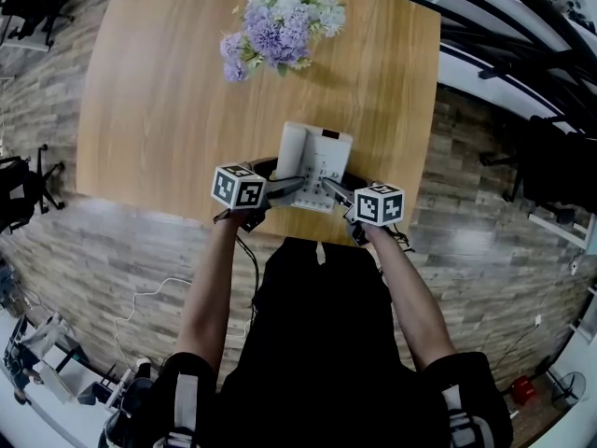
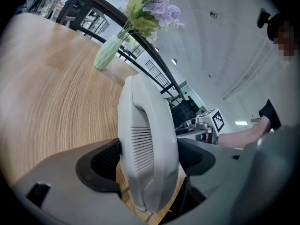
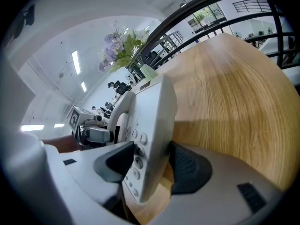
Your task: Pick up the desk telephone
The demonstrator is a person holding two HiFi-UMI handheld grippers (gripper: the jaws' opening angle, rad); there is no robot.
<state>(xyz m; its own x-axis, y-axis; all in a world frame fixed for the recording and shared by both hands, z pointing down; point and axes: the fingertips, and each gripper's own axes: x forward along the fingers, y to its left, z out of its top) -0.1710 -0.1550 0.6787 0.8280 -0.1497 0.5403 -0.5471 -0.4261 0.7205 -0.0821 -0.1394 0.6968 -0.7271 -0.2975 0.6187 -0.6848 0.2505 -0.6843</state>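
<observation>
A white desk telephone [image 1: 315, 164] with its handset [image 1: 291, 154] on the left side sits near the front edge of the wooden table [image 1: 159, 110]. My left gripper [image 1: 287, 189] is shut on the handset end of the telephone [image 2: 147, 144]; both dark pads press its sides. My right gripper [image 1: 334, 191] is shut on the telephone's keypad side [image 3: 150, 139], one pad on the buttons, the other under the base. In the right gripper view the phone body is tilted up off the wood.
A pale green vase of purple and white flowers [image 1: 280, 21] stands at the table's far edge, beyond the phone. A black railing [image 1: 504, 26] runs at the right. Office chairs [image 1: 28, 189] stand on the floor at the left. A cable [image 1: 149, 297] trails on the floor.
</observation>
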